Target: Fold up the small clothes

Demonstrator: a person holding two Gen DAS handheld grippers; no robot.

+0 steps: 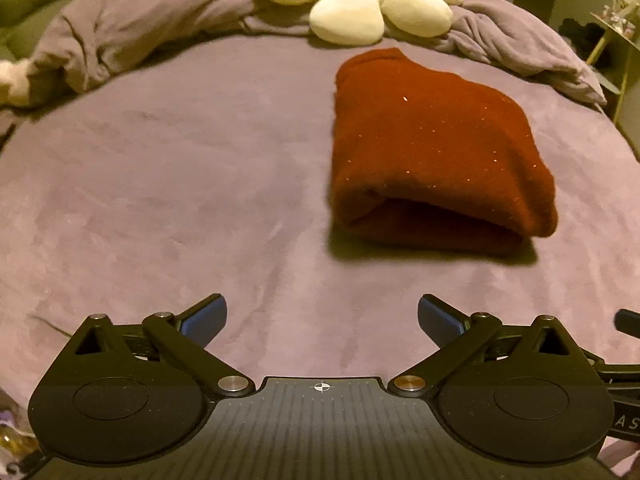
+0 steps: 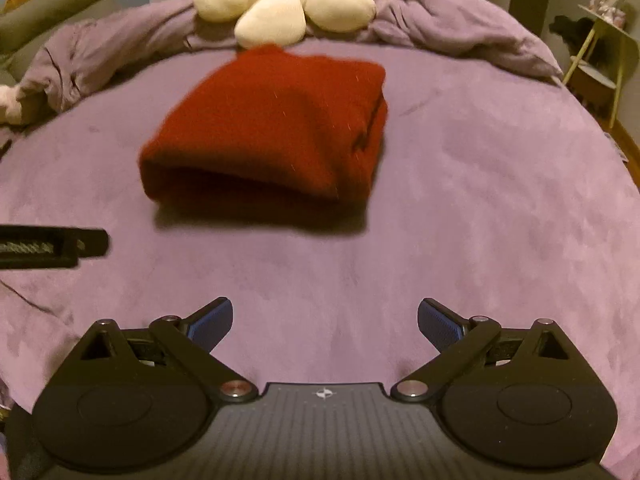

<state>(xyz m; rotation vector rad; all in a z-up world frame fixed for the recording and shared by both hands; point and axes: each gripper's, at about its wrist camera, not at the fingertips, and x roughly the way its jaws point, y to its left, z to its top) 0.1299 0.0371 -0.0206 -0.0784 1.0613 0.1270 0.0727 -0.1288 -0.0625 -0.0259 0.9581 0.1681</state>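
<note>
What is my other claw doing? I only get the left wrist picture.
Observer: The right claw is wide open, with nothing between its pads, above the bare purple bedspread.
Operator: Is the red thing neat on its other side?
Observer: The folded red garment shows stacked layer edges on the side toward the picture's right, lying roughly even.
Operator: Can you see my claw from there?
Observer: Yes, a black part of the left claw pokes in at the left edge of the right wrist view, apart from the garment.

Flower cushion (image 1: 360, 0) cut off by the top edge.
</note>
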